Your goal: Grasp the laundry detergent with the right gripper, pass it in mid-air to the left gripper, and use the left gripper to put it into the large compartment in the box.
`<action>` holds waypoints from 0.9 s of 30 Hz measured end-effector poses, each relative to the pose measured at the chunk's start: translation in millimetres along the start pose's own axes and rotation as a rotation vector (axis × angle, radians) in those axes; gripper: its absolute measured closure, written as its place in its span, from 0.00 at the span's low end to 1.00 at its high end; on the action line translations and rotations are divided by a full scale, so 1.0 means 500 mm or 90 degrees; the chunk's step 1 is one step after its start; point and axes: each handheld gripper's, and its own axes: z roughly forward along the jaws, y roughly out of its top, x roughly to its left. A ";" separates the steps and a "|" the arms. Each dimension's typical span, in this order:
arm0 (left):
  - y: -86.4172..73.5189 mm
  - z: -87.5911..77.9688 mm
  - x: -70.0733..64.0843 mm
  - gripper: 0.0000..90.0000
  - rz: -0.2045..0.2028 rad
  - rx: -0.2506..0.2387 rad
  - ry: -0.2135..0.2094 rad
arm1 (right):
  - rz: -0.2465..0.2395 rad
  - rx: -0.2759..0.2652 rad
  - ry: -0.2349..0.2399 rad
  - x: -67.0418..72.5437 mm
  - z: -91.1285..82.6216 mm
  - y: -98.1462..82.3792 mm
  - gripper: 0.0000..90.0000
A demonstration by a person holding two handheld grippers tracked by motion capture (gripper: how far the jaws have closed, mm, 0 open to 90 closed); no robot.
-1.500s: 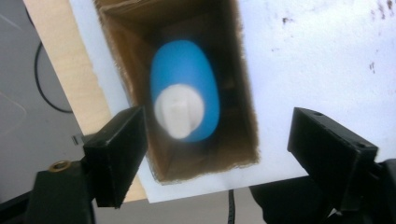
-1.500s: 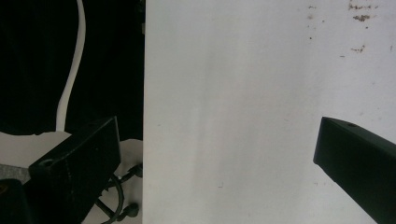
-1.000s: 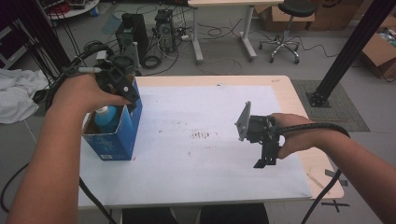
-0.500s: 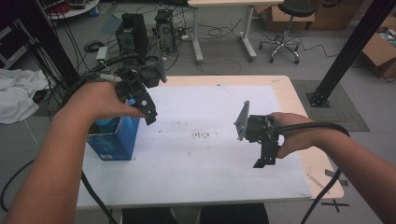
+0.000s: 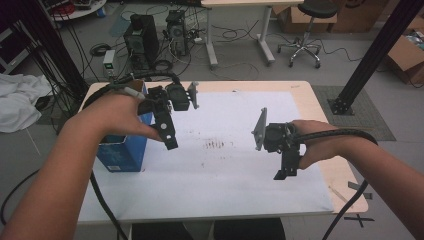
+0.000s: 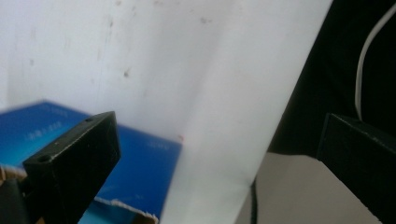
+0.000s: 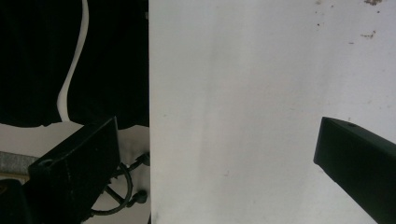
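A person sat at the near edge of a table, forearms reaching in from below, a two-jaw gripper in each hand. Nearest, the right gripper [image 5: 284, 167] hung above the white sheet [image 5: 235, 170] that covers most of the tabletop, jaws pointing down at bare paper. In the right gripper view its two black jaws stood wide apart with nothing between them, so it looked idle, parked clear of the work.

A little farther in, the left gripper [image 5: 170, 137] hovered over the sheet just beside a blue box [image 5: 122, 152], to the box's right. In the left gripper view its jaws [image 6: 70, 163] were spread to their widest with only white paper and a corner of the blue box [image 6: 140, 163] behind them; they had just been opening, and nothing lay between them. That fits a release: the hand seemed to be drawing off toward the middle of the table, the jaws left apart.

The blue box stood upright near the table's left edge, partly hidden by the left hand [image 5: 112, 117] and forearm. Its top appeared open, with a torn cardboard edge showing in the left gripper view; what sat inside could not be made out.

Between the two grippers, a patch of small reddish-brown marks [image 5: 215, 145] stained the sheet.

Beyond the table, the floor held computer towers [image 5: 142, 37], loose cables, a wheeled stool [image 5: 302, 30], and cardboard boxes [image 5: 407, 52].
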 end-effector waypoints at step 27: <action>0.030 0.023 -0.063 0.00 0.155 0.020 -0.006 | -0.008 0.009 -0.013 0.009 -0.018 0.020 0.00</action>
